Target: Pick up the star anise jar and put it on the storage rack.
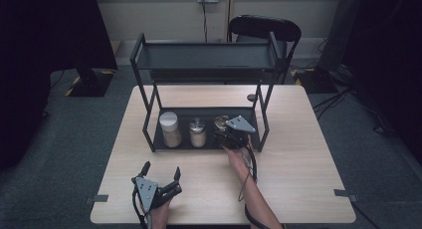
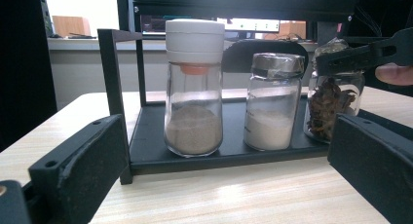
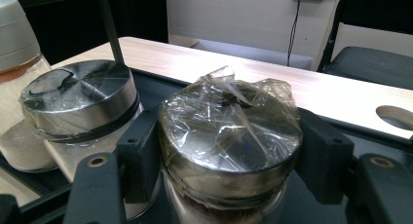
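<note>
My right gripper (image 3: 229,151) clamps the foil-wrapped lid of the spice jar (image 3: 229,136), which stands between its jaws on the rack's bottom tray (image 2: 234,156). The loose wrap may slip under the pads, or a tilted lift may knock the neighbouring salt jar (image 3: 78,102) just beside my left jaw. My left gripper (image 1: 160,184) rests wide open, empty, well back on the table (image 1: 298,154).
</note>
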The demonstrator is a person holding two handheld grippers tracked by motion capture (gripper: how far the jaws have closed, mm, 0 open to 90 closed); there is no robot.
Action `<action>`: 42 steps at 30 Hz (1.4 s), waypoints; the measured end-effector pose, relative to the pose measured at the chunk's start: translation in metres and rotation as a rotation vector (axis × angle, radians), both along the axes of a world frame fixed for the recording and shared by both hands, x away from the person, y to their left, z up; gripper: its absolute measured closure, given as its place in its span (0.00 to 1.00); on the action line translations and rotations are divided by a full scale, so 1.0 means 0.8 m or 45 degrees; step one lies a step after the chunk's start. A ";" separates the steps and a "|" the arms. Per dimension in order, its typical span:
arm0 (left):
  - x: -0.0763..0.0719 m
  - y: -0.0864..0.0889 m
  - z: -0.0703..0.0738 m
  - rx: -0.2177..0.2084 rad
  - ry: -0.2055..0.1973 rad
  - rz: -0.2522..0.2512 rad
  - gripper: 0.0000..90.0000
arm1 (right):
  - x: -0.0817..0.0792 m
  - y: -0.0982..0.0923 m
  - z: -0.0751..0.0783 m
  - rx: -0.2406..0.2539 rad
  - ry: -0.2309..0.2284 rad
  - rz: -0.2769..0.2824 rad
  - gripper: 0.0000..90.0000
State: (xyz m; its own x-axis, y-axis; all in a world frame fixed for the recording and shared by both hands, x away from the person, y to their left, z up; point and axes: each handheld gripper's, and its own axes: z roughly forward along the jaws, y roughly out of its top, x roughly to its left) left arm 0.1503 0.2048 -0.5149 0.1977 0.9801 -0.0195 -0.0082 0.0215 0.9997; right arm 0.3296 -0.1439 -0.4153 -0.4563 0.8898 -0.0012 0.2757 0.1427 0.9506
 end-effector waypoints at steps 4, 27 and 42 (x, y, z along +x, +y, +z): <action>0.000 0.000 0.000 0.000 0.001 -0.001 0.00 | -0.001 0.000 0.000 -0.005 -0.002 0.002 0.37; 0.000 0.000 0.000 0.001 0.000 -0.003 0.00 | -0.003 0.003 -0.001 -0.008 -0.003 -0.008 0.36; 0.000 0.000 0.000 0.003 0.001 -0.003 0.00 | -0.005 0.005 -0.001 -0.014 -0.036 -0.015 0.20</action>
